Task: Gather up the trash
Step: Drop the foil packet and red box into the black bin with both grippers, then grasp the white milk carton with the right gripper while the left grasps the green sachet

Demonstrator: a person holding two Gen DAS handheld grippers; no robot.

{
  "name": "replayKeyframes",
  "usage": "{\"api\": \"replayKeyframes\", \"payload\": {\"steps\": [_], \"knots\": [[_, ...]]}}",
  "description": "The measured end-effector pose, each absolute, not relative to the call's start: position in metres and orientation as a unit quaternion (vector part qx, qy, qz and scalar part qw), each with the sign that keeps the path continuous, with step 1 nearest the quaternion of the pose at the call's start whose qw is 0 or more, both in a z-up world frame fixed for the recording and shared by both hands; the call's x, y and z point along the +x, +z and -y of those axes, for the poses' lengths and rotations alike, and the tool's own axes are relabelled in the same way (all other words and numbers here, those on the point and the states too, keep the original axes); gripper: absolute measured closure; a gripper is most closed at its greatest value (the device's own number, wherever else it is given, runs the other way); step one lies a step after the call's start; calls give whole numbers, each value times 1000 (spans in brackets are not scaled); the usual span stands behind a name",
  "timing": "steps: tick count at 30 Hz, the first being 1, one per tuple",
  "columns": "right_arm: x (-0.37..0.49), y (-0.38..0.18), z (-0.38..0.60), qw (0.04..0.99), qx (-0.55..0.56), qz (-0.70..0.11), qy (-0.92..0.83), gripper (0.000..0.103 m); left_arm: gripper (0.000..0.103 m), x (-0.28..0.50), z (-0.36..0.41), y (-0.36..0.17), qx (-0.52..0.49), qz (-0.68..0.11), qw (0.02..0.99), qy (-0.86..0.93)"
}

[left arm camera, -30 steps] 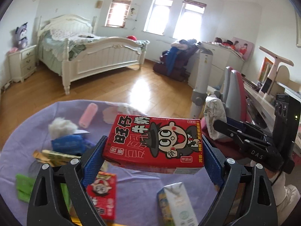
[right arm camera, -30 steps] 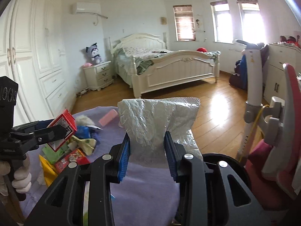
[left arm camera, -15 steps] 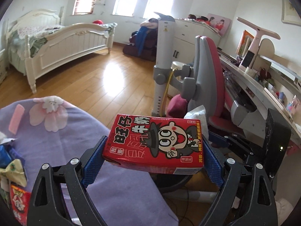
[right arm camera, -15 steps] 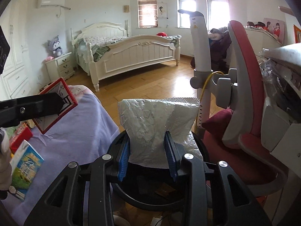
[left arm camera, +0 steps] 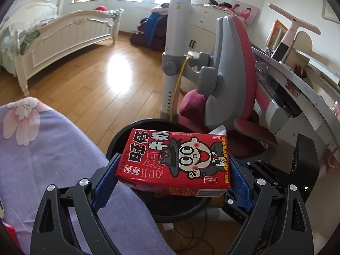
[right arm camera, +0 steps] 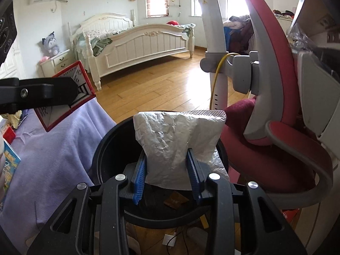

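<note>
The left gripper [left arm camera: 173, 173] still clamps the red milk carton [left arm camera: 175, 162], now above the black bin [left arm camera: 119, 136] instead of the purple cloth [left arm camera: 53, 159]. The right gripper [right arm camera: 167, 170] still pinches the white wrapper [right arm camera: 177, 138], the bin's mouth now directly below its jaws.

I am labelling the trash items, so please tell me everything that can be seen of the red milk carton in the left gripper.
The red milk carton is a small rectangular paper box, glossy, with black Chinese characters and a cartoon boy's face printed on its broad face. It lies flat, broad face up, clamped at its two short ends by the blue pads of the left gripper. It hangs in the air above the round black trash bin, beside the purple cloth. From the right wrist view only one end shows.
</note>
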State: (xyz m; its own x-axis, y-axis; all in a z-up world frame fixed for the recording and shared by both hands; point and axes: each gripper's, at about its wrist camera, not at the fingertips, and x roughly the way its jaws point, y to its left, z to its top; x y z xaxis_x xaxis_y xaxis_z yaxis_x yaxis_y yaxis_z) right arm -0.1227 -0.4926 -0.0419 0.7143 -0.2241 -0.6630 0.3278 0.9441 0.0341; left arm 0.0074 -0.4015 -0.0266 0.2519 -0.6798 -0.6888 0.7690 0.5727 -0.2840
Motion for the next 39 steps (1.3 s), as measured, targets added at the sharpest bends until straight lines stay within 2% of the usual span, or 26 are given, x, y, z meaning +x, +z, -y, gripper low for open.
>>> {"api": "replayKeyframes", "payload": {"steps": [2, 4, 6, 22, 32, 39], "knots": [[-123, -43, 491, 921, 66, -351, -157, 56, 12, 8, 405, -27, 62, -402, 792, -455], [-125, -43, 491, 921, 56, -349, -164, 31, 11, 9, 408, -23, 65, -396, 795, -455], [-128, -42, 490, 923, 50, -342, -168, 24, 6, 8, 406, -19, 65, -391, 796, -457], [-128, -17, 464, 938, 72, -320, -115, 24, 5, -13, 328, 31, 44, -341, 835, -428], [-119, 12, 418, 947, 71, -306, -62, 24, 5, -20, 244, 44, 44, -325, 874, -360], [-112, 22, 380, 947, 81, -310, -5, 24, 5, -8, 147, 38, 17, -336, 901, -275]]}}
